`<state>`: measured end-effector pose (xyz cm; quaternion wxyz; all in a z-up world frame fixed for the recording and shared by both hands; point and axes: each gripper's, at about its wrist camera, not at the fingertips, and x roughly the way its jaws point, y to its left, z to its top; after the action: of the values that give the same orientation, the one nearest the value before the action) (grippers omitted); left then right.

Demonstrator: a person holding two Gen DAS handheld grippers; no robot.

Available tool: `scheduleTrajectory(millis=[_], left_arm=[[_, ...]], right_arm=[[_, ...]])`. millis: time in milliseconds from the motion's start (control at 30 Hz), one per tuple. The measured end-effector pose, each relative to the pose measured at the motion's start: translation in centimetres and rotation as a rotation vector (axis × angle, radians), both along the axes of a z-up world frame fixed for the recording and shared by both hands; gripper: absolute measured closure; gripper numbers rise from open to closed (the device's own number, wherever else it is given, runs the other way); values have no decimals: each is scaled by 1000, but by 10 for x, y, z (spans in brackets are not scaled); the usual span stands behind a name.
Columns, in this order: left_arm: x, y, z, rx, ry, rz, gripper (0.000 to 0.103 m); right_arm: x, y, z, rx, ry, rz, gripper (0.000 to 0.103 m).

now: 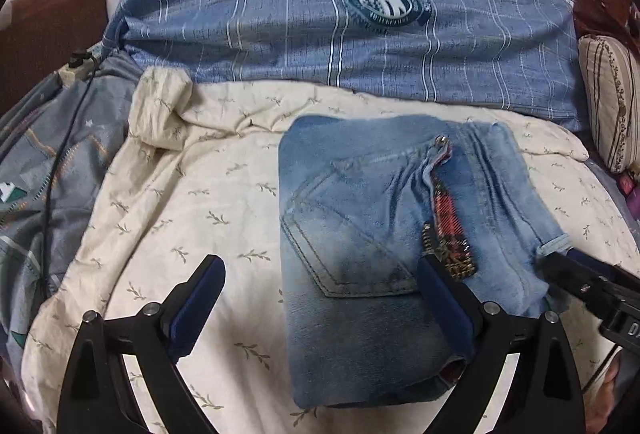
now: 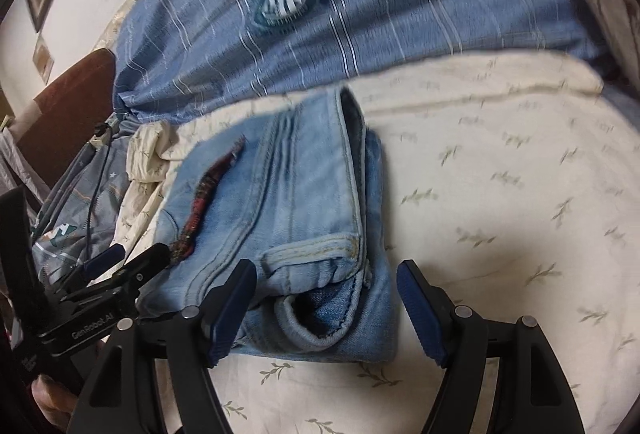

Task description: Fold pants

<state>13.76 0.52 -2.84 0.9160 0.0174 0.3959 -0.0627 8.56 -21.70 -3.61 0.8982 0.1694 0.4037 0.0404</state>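
Note:
The light blue jeans (image 1: 380,234) lie folded into a compact packet on the cream leaf-print sheet (image 1: 180,201), back pocket up, with a red plaid lining strip (image 1: 450,226) showing. My left gripper (image 1: 320,298) is open and empty; its right finger (image 1: 444,298) rests over the packet's near part. In the right wrist view the jeans (image 2: 288,218) lie between and ahead of my open right gripper (image 2: 326,308), with a hem loop (image 2: 316,322) at the near edge. The right gripper's tip also shows in the left wrist view (image 1: 560,266) at the packet's right edge.
A blue striped quilt with a round logo (image 1: 360,17) is bunched at the back. A grey patterned cover with a black cable (image 1: 52,173) lies left. A striped pillow (image 1: 612,101) sits right. The left gripper shows in the right wrist view (image 2: 120,266).

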Motion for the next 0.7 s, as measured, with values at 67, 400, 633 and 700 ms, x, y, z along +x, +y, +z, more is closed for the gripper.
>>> scheduleTrajectory(millis=[67, 400, 633, 700], left_arm=[[-6, 1, 8, -5, -30, 0, 6], [-36, 5, 27, -15, -76, 36, 6], [-59, 12, 34, 2, -123, 71, 5], [-63, 16, 38, 0, -145, 87, 5]], right_arm=[[-9, 1, 12, -28, -43, 2, 27], [-61, 13, 48, -136, -214, -6, 27], [-73, 20, 47, -124, -238, -21, 27], [-71, 21, 44, -120, -229, -22, 27]])
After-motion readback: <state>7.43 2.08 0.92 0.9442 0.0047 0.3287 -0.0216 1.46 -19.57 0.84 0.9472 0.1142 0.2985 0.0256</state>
